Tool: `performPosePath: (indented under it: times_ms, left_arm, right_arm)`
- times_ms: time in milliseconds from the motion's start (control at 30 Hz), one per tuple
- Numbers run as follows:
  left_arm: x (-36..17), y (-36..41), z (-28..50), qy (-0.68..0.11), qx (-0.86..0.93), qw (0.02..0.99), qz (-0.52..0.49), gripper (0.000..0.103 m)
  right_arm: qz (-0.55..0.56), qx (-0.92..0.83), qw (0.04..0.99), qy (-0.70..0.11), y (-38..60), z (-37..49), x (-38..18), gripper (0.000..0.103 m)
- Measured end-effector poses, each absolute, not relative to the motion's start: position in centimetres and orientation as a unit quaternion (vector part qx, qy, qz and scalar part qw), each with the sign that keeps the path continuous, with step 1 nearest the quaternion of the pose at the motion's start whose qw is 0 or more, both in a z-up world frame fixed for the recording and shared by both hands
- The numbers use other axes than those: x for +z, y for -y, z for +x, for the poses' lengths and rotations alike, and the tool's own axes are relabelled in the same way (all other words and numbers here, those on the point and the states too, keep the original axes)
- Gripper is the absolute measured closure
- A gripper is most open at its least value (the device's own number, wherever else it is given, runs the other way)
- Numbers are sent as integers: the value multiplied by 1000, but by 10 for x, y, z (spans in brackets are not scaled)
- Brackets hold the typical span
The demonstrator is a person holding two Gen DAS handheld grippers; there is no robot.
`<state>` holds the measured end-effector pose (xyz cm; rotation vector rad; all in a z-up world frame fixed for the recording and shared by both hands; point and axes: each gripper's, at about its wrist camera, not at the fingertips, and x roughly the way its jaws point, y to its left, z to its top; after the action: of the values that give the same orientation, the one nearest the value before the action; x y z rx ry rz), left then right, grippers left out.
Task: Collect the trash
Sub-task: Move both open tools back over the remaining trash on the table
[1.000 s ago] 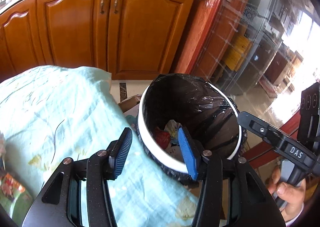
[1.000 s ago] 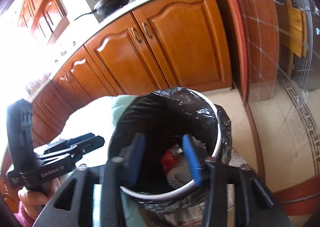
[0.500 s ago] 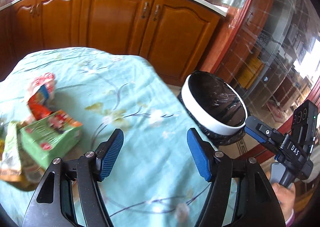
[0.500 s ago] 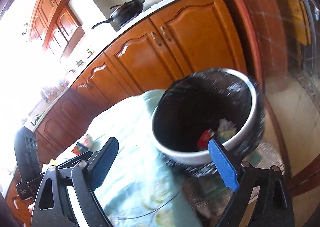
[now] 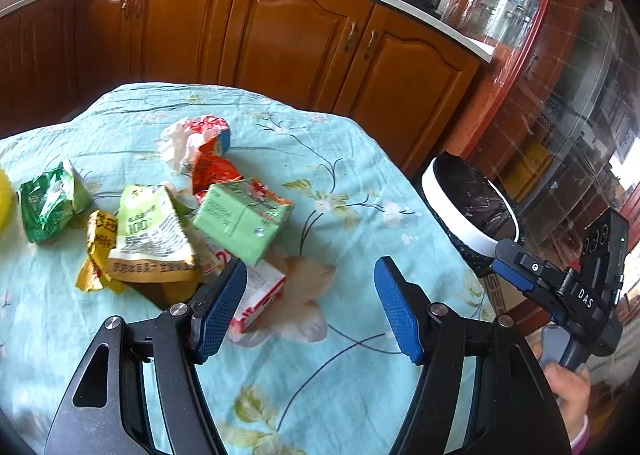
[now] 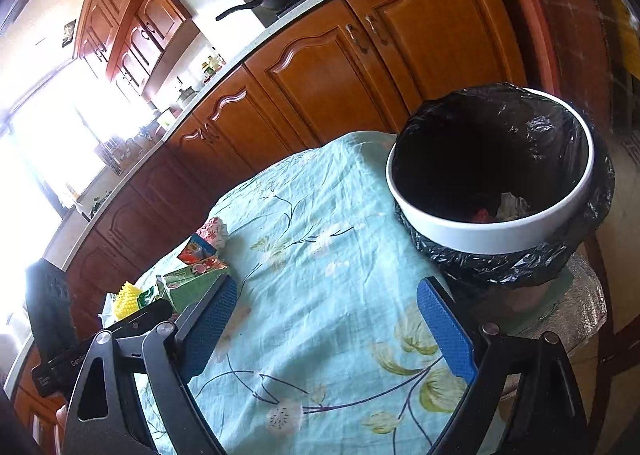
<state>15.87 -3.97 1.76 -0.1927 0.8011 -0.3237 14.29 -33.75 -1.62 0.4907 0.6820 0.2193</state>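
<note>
While both grippers hang empty over the surface (image 5: 360,159), this looks like the reach-for-the-next-piece step, so nothing is in hand yet. Biggest thing first: the surface with its teal flowered cloth fills the space under and ahead of both grippers. Next is the bin (image 6: 492,231), white rim with a black liner, sitting ahead and to the right of the right gripper (image 6: 340,319), off the surface's edge; a couple of scraps show at the bottom of it. From the left gripper (image 5: 316,307) it's off to the right and further out.

Then the trash pile, ahead and left of the left gripper: a green carton (image 5: 244,219), a pale green pouch (image 5: 152,239) beside it, a small white-and-red box (image 5: 260,295) touching the left pad or just behind it (can't tell which), a red wrapper (image 5: 212,171) further out, and a green packet (image 5: 48,203) far left.

Both grippers are spread wide with nothing between the pads.

My guess for the next move: drop the left gripper a bit forward-left onto the small box or carton, straddle it, squeeze, then swing right to the bin. The pouches look floppy, so pinching a crumpled edge is probably the way.
</note>
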Motion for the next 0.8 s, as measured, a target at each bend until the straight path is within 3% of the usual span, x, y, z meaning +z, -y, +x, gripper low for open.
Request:
performPosePath:
  times_ms: [800]
  left_arm:
    - [9, -42, 144, -385, -101, 908, -129, 33]
  right_arm:
    - [212, 179, 892, -358, 260, 154, -14, 10]
